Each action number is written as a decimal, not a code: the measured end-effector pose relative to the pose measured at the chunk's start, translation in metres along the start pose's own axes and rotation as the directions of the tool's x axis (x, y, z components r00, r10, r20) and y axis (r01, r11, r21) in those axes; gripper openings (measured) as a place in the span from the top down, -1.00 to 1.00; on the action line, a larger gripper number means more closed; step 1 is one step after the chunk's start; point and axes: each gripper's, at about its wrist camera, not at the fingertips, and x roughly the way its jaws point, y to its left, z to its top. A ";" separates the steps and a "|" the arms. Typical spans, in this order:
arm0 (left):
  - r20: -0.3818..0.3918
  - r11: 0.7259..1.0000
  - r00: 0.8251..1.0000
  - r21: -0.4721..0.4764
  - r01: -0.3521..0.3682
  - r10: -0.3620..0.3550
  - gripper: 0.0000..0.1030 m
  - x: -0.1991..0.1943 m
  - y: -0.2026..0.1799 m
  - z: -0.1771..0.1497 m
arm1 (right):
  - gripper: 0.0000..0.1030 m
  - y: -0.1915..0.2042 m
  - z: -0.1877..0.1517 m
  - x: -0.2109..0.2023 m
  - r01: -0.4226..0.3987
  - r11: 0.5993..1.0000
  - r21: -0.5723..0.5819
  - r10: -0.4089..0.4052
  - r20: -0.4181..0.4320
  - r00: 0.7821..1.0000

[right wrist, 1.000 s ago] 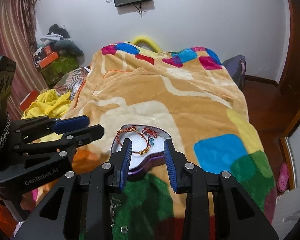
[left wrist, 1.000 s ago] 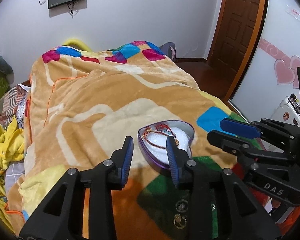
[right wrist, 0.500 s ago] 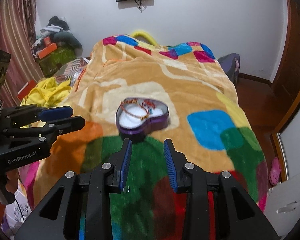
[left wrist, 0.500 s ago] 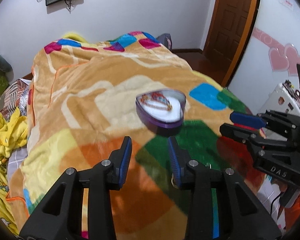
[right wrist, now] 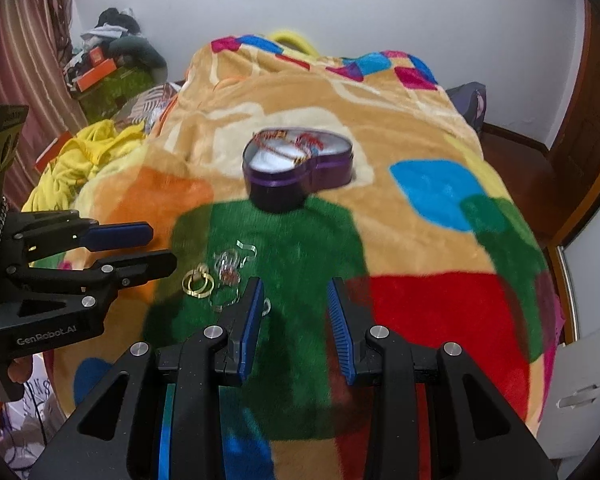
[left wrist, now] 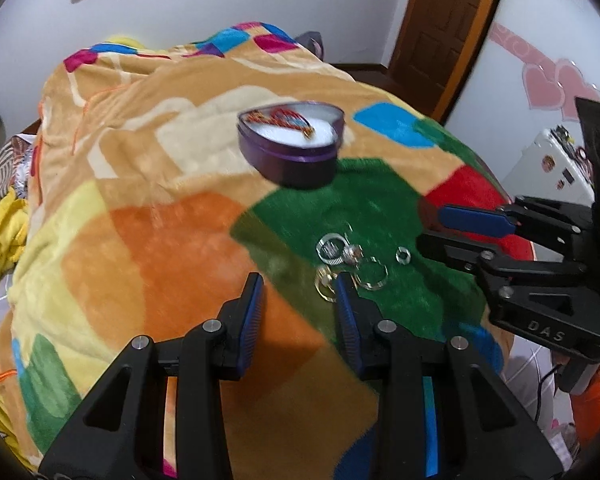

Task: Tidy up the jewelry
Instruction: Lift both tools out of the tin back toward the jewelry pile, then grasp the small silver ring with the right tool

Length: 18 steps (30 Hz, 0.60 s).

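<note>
A purple heart-shaped box (left wrist: 296, 152) with a white lining holds red and gold thread bracelets (left wrist: 290, 118); it also shows in the right wrist view (right wrist: 300, 168). Several loose rings (left wrist: 340, 256) lie on the green patch of the blanket, nearer to me than the box, seen too in the right wrist view (right wrist: 220, 276). My left gripper (left wrist: 298, 300) is open and empty, its right finger beside the rings. My right gripper (right wrist: 294, 304) is open and empty, just right of the rings.
A colourful patchwork blanket (right wrist: 420, 208) covers the bed. Yellow cloth (right wrist: 84, 156) and clutter lie at the bed's left side. A wooden door (left wrist: 448, 20) and a white cabinet (left wrist: 548, 168) stand to the right.
Both grippers have pulled back from the heart box toward the near end of the bed. The loose rings have come into view in front of the fingers. Both stay open.
</note>
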 end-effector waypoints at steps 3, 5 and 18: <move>-0.015 1.000 1.000 0.031 -0.002 0.002 0.30 0.006 -0.006 -0.006 | 0.42 0.000 -0.005 0.004 -0.010 1.000 0.000 0.010 -0.017 1.000; -0.014 0.998 1.000 0.054 -0.016 0.017 0.30 0.008 -0.010 -0.009 | 0.42 0.000 -0.007 0.006 -0.018 1.000 -0.001 0.018 -0.024 1.000; -0.011 0.996 1.000 0.083 0.022 -0.021 0.63 0.007 -0.017 -0.006 | 0.68 0.010 -0.009 0.017 -0.057 0.997 -0.058 0.056 -0.019 0.998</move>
